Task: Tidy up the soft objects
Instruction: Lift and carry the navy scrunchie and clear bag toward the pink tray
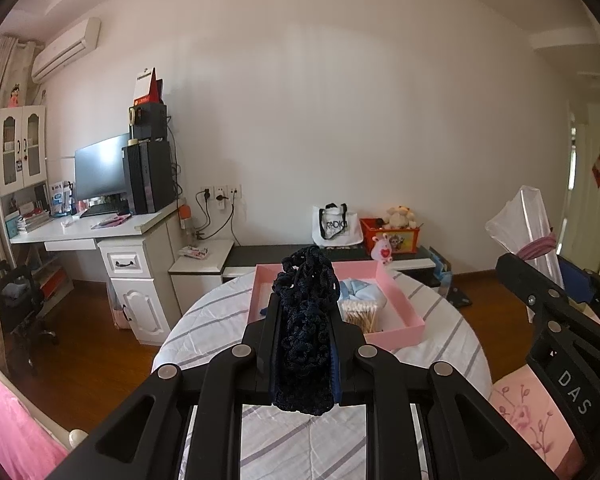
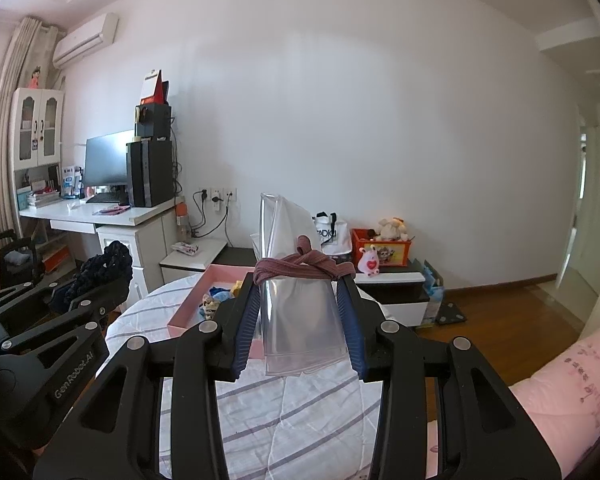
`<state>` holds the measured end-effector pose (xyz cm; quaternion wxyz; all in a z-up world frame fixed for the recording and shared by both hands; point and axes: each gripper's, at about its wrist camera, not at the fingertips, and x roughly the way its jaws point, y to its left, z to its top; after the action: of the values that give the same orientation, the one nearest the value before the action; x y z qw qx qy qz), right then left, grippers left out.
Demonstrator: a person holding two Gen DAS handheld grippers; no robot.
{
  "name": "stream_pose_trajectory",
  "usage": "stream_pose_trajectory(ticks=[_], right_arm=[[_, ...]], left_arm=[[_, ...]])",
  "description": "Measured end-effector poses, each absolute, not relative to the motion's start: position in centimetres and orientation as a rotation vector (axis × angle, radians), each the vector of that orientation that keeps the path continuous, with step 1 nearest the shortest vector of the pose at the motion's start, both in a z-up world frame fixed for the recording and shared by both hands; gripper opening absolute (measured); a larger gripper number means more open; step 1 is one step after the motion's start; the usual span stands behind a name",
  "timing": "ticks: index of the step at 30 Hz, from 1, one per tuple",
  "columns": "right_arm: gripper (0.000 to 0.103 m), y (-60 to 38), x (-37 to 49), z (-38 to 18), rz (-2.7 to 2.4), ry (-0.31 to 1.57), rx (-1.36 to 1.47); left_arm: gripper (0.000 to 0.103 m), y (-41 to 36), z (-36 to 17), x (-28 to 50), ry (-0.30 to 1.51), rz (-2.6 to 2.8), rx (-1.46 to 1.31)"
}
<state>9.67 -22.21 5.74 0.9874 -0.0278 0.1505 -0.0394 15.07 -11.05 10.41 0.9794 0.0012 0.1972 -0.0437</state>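
Your left gripper is clamped tight on one dark navy crocheted piece, which stands up between the two pads and hangs out below them, over the near edge of the pink tray. Your right gripper holds one clear plastic bag between its two blue-padded fingers, jaws partly apart and pressed to the bag's sides; one mauve elastic band is wrapped around the bag at the fingertips. Both grippers sit above the round table with its striped white cloth. In the one tray you have one box of cotton swabs, a light blue cloth and a few small items too small to tell. Behind, on the low cabinet: one white tote bag, one red box, one plush toy.
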Motion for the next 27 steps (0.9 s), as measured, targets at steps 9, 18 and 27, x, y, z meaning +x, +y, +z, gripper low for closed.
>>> stream_pose_trajectory(ticks=[9, 18, 27], right_arm=[[0.036, -22.3, 10.8, 5.1, -0.081, 0.328, -0.059], [0.036, -22.9, 13.3, 4.1, -0.095, 0.372, -0.055], [0.036, -23.7, 17.3, 2.9, -0.114, 0.416, -0.048]], left_arm=[[0.016, -11.1, 10.0, 16.9, 0.421, -0.094, 0.002], [0.016, -11.7, 9.6, 20.6, 0.459, -0.118, 0.009], [0.016, -12.3, 9.3, 27.4, 0.506, -0.129, 0.018]])
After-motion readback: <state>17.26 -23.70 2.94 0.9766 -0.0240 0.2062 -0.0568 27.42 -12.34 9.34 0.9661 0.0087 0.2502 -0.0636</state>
